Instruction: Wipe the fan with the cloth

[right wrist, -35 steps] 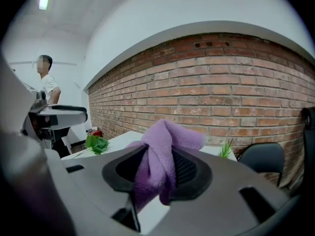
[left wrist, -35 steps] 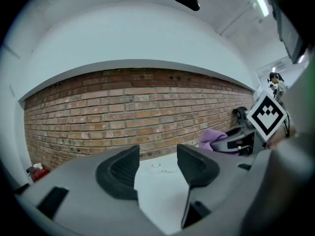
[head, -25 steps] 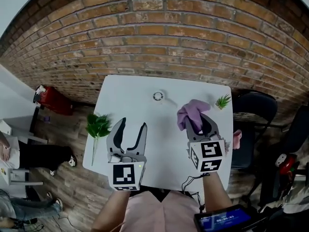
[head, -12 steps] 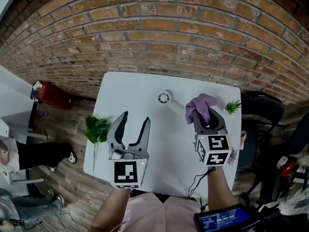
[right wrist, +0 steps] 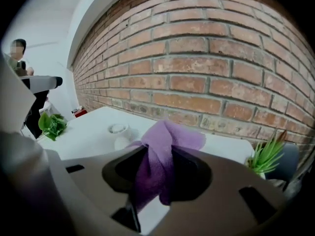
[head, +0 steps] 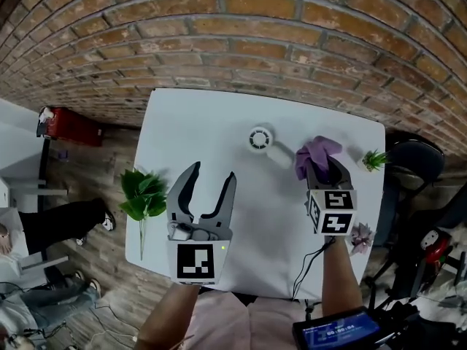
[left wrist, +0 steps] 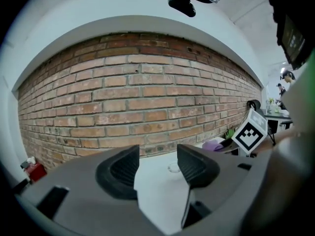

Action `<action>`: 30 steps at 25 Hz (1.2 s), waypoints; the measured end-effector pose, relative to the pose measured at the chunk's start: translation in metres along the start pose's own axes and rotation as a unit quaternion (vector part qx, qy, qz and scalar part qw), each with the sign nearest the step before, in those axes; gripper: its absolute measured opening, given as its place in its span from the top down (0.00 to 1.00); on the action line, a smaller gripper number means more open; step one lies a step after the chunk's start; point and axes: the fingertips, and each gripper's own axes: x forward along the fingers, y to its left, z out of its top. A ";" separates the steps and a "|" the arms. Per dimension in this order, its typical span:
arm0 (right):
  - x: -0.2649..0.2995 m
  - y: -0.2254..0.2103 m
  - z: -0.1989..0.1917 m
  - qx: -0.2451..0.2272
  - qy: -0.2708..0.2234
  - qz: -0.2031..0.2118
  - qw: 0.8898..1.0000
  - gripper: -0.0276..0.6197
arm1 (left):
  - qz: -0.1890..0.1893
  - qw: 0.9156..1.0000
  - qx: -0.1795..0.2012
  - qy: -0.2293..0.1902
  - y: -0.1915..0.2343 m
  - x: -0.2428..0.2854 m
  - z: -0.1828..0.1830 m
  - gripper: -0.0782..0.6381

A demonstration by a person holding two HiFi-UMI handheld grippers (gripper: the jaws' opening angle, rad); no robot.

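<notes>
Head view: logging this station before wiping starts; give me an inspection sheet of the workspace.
Surface: white table, no stains seen.
Job's things: fan near far edge; purple cloth in right gripper.
Clutter: leafy plant left edge; small green plant far right corner; pink flower right edge.
Grippers: left gripper open, empty; right gripper shut on purple cloth.
Cables: black cable behind right gripper.
Surroundings: brick wall, chair, seated person.

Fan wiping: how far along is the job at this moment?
Done: the cloth is picked up, and the right gripper is shut on it. In hand: the cloth is held close beside the fan, which lies on the table; no contact shows yet. The left gripper is open and empty. Left: all of the wiping itself.
</notes>
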 end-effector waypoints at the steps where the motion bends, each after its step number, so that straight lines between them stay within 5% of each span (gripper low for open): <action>1: 0.007 0.000 -0.005 0.000 0.008 -0.001 1.000 0.74 | -0.003 1.000 0.005 0.002 0.001 0.004 -0.003 0.55; 11: 0.022 0.069 -0.034 -0.008 0.050 0.056 0.997 0.74 | -0.024 0.999 0.006 0.020 0.003 0.024 -0.029 0.54; 15: 0.016 0.099 -0.036 -0.003 0.045 0.087 0.995 0.74 | -0.052 0.998 0.036 0.031 -0.004 0.035 -0.031 0.53; 21: -0.007 0.086 -0.040 0.022 0.036 0.078 0.996 0.74 | -0.115 0.989 0.064 0.061 -0.032 0.067 -0.040 0.51; 30: -0.032 0.053 -0.040 0.051 0.020 0.043 0.998 0.74 | -0.154 0.977 0.063 0.134 -0.076 0.096 -0.087 0.48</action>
